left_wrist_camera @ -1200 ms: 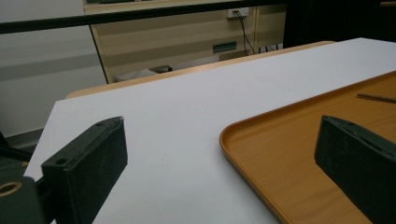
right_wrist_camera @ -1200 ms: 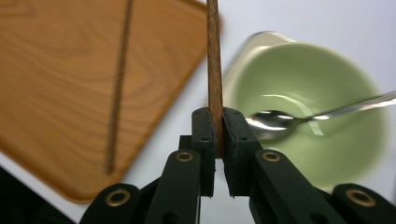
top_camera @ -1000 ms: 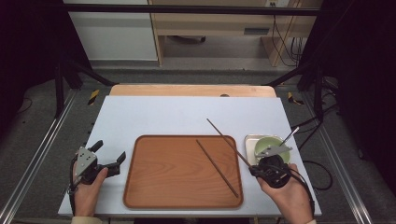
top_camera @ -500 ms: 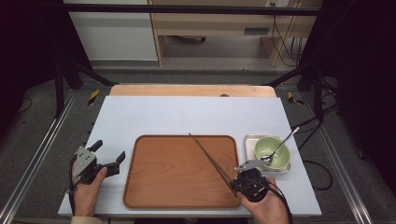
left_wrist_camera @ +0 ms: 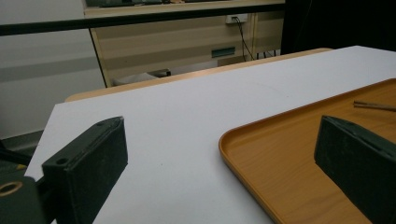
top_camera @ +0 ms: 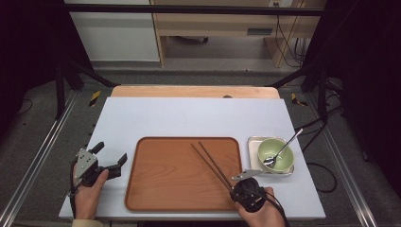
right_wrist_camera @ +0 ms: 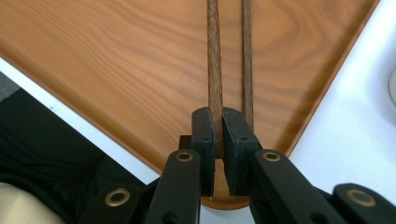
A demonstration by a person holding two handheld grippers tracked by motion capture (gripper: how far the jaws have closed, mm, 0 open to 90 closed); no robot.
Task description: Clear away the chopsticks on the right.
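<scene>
High view: chopsticks (top_camera: 211,162), pair, clamped at near end in right gripper (top_camera: 235,185), lie over tray (top_camera: 156,189) right half, long axis diagonal, tips twd upper left of frame; judged carry done, release left; bowl (top_camera: 275,155) w/ spoon at right. Left gripper view: left gripper (left_wrist_camera: 224,163) jaws spread wide, empty, at tray's left edge; stick tip far right. Right gripper view: jaws clenched on one stick, 2nd just beside it, both running straight up frame over tray.

No legible text or labels anywhere
</scene>
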